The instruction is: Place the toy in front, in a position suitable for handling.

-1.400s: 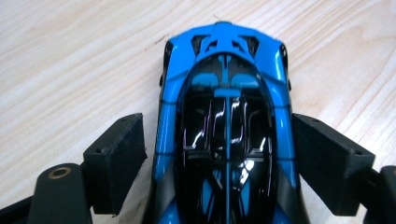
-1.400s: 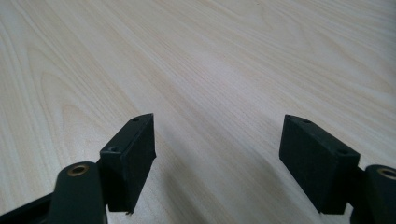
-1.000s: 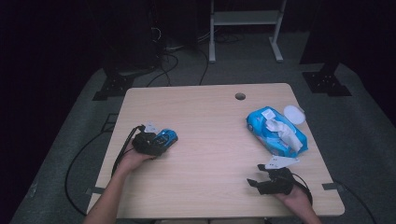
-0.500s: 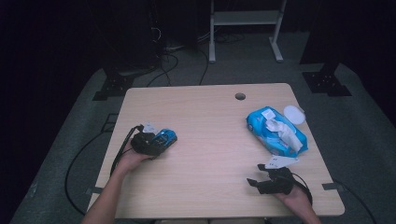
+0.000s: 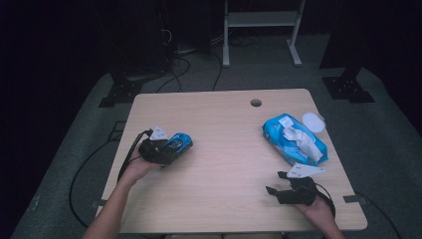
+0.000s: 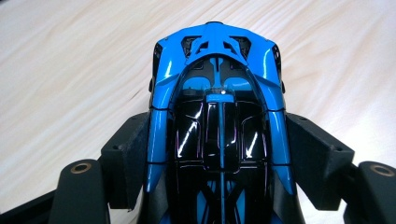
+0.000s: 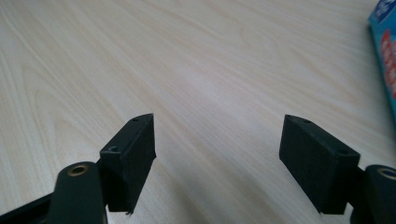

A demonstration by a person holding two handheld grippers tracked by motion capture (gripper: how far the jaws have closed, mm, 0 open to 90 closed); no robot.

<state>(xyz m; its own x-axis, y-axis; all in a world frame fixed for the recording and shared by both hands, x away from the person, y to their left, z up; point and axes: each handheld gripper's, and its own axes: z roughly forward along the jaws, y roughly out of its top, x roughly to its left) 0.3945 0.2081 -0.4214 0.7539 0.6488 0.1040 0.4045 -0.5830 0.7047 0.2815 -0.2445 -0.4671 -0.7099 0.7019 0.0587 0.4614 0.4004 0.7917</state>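
Left gripper [image 5: 171, 149] grips a blue toy car [image 5: 179, 143]; right gripper [image 5: 278, 186] rests released.

High view: the toy car sits at the left side of the table [image 5: 224, 164], clamped in the left gripper; a blue wipes pack [image 5: 293, 139] lies far right beside a white lid [image 5: 313, 121], with the right gripper near it.
Left gripper view: both jaws press the toy car's [image 6: 217, 126] sides.
Right gripper view: the jaws stand wide apart over bare table [image 7: 196, 79], the wipes pack's [image 7: 385, 46] edge at right.
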